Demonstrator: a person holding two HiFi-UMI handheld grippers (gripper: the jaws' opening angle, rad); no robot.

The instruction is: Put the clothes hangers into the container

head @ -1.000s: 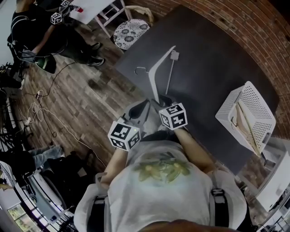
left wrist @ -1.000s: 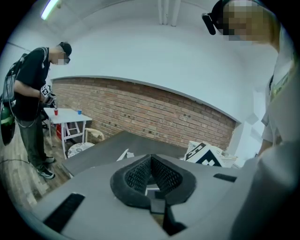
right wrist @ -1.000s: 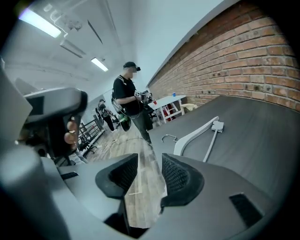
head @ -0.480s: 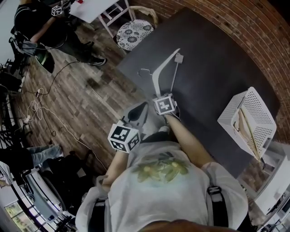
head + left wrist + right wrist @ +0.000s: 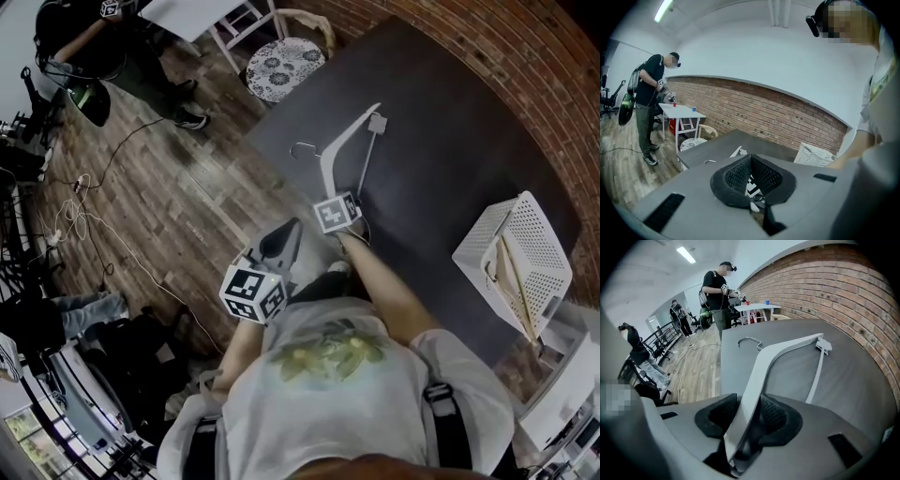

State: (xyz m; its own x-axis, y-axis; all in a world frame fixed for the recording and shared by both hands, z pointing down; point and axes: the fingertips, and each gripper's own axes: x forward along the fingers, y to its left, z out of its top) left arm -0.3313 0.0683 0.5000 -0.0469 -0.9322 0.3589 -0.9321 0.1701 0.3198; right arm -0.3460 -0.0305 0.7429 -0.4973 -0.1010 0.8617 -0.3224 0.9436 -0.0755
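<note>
Dark table (image 5: pixel 450 122) beside a brick wall (image 5: pixel 525 56). Our right gripper (image 5: pixel 747 416), jaws just opened, loosely straddles the white hanger (image 5: pixel 339 155) lying there. Our left gripper (image 5: pixel 751 176) is open and empty. The white basket (image 5: pixel 553 246) stands well apart.

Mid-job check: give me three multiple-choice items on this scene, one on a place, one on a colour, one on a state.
1. Where does the basket stand?
A) at the table edge, on the right in the head view
B) on the floor
C) on the stool

2. What colour is the hanger lying on the table?
A) red
B) white
C) black

3. What stands between the jaws of the right hand-held gripper?
A) nothing
B) a cable
C) the hanger's arm

Answers:
1 A: it sits on the dark tabletop by that edge.
2 B: both views show it white.
3 C: the jaws have just been opening and stand apart around the arm.
</note>
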